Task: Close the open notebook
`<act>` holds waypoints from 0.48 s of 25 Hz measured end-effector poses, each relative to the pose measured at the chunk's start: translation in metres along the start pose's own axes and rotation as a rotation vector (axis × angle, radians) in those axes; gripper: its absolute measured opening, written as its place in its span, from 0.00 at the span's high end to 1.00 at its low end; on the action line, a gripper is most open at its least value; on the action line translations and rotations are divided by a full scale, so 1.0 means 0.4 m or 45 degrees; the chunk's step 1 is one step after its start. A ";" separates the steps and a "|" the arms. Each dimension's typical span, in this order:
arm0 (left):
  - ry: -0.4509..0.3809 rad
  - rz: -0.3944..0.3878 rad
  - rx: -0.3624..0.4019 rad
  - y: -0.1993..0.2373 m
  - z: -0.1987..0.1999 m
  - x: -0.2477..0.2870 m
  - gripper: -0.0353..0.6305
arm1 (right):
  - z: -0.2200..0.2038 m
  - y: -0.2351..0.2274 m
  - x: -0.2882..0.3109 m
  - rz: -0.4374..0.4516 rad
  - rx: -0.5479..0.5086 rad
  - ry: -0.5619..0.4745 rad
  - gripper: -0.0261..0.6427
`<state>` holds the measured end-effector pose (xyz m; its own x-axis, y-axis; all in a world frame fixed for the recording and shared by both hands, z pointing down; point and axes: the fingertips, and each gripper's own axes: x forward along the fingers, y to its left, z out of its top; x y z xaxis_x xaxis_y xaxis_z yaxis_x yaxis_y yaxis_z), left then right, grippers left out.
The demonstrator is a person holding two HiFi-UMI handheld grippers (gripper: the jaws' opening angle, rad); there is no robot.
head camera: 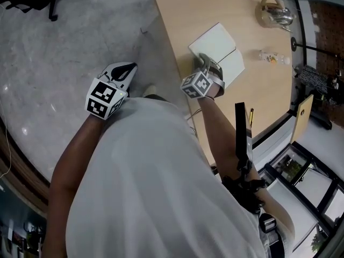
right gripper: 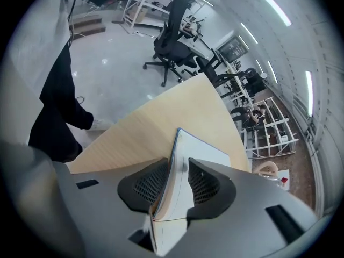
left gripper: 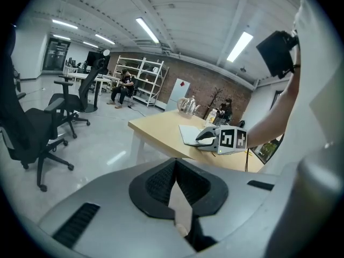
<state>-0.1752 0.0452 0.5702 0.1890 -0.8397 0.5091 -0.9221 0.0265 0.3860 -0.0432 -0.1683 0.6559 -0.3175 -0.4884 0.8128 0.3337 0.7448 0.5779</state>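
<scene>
A white open notebook [head camera: 219,41] lies on the light wooden table [head camera: 183,20]. My right gripper [head camera: 207,63] sits at its near edge, shut on one leaf. In the right gripper view that leaf [right gripper: 183,155] stands up on edge between the jaws of my right gripper [right gripper: 173,195], and the other page lies flat beyond it. My left gripper [head camera: 127,70] hangs over the floor left of the table, holding nothing, its jaws together. From the left gripper [left gripper: 180,198] view the notebook [left gripper: 188,134] and the right gripper [left gripper: 206,137] show on the far table [left gripper: 156,127].
A glass jug [head camera: 275,12] and a small bottle [head camera: 271,58] stand at the table's far right, and a pen [head camera: 251,117] lies near its right edge. Office chairs [left gripper: 32,128] stand on the grey floor to the left. Shelving and seated people show far off.
</scene>
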 end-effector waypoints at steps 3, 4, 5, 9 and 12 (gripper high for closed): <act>0.003 0.003 -0.011 0.004 -0.002 -0.003 0.94 | -0.005 0.006 0.006 -0.064 -0.020 0.063 0.81; -0.009 0.010 -0.024 0.010 0.005 -0.009 0.94 | -0.008 0.010 0.012 -0.085 -0.022 0.083 0.81; -0.041 0.027 -0.039 0.020 0.026 -0.022 0.94 | -0.012 0.011 0.018 -0.105 -0.020 0.099 0.82; -0.321 0.125 0.083 0.052 0.239 -0.159 0.94 | -0.040 0.016 0.026 -0.121 0.008 0.135 0.90; -0.436 0.176 0.255 0.055 0.356 -0.243 0.94 | -0.043 0.017 0.012 -0.137 0.027 0.110 0.91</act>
<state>-0.2620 0.0503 0.4198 -0.0334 -0.9683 0.2474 -0.9847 0.0743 0.1578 -0.0273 -0.1733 0.6652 -0.2725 -0.6025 0.7501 0.2831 0.6949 0.6610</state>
